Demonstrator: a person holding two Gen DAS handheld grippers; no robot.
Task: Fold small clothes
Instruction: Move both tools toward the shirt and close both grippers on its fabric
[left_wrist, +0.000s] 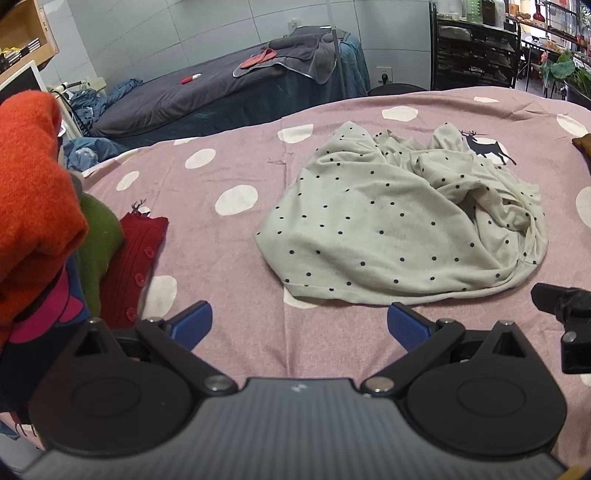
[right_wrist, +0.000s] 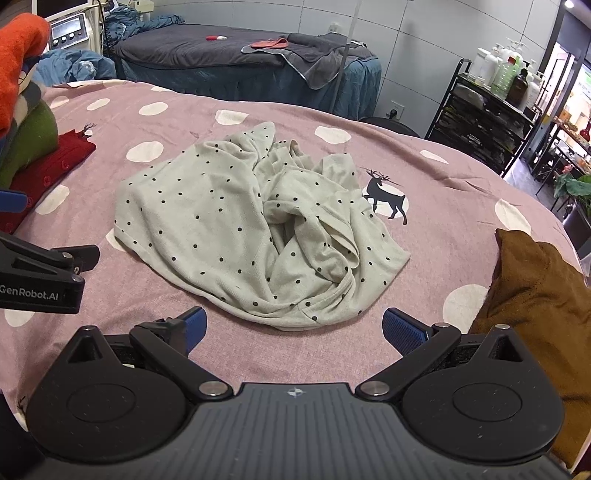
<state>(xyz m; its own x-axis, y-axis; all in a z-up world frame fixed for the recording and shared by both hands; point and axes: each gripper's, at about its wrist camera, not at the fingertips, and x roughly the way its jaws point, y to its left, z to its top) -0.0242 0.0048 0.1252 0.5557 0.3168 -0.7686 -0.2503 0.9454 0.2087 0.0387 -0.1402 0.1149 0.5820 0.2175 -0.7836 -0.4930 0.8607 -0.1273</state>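
- Left wrist view: lying crumpled in the middle of the pink bedspread with white dots and deer prints (left_wrist: 229, 162), one pale grey-green knit garment with small black dots (left_wrist: 388, 221), ahead and slightly to the right of the left hand-held gripper (left_wrist: 300, 322).
- Hovering released, both blue fingers (left_wrist: 194, 320) spread wide, holding nothing, with the garment's near hem just beyond the fingertips.
- Stretching left to right across the view, the garment's long axis; bunching into folds on its right half, lying smoother on its left.
- Piling up at the left edge, one stack of folded clothes (left_wrist: 40, 206): orange, green and dark red knits countable, others beneath too hidden to count.
- Right wrist view: facing the same dotted garment (right_wrist: 229, 221) straight ahead of the right hand-held gripper (right_wrist: 293, 328), likewise released and empty, fingers (right_wrist: 404, 334) well apart.
- Showing at the left edge, the left hand-held gripper (right_wrist: 44, 269), level with the garment's smooth left corner.
- Resting at the right, one brown fabric piece (right_wrist: 535, 288), apart from the garment.
- Judging both grippers about equally near, each closest to its own side of the hem; likely needing spreading flat before any fold.
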